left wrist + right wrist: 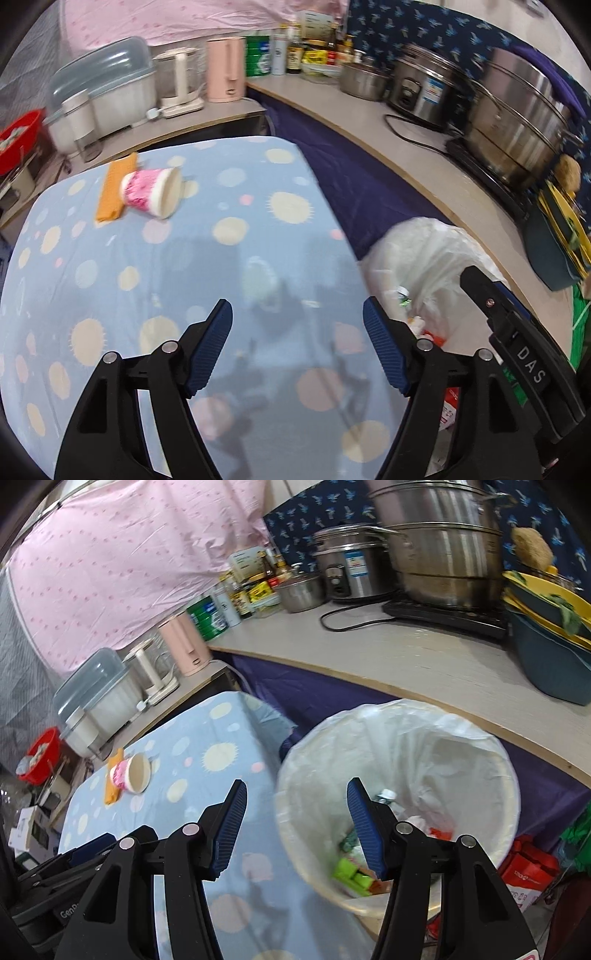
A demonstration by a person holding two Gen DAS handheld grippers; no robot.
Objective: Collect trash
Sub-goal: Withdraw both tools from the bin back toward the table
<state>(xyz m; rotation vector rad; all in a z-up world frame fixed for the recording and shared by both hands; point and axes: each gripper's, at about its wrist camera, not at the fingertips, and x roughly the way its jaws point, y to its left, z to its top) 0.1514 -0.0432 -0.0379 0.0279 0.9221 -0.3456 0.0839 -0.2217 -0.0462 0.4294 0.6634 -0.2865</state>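
At the far left of the table (177, 258) a pink paper cup (151, 192) lies tipped on an orange wrapper (110, 192), waiting for collection. Left gripper (297, 347) and right gripper (295, 827) both stand apart, empty. The lined bin (399, 738) stays right, close for dropping.

Place: home kitchen
Evidence: steel pots (517, 122), rice cooker (421, 88), kettles (181, 81), sauce bottles (295, 51) along the counter (369, 118)
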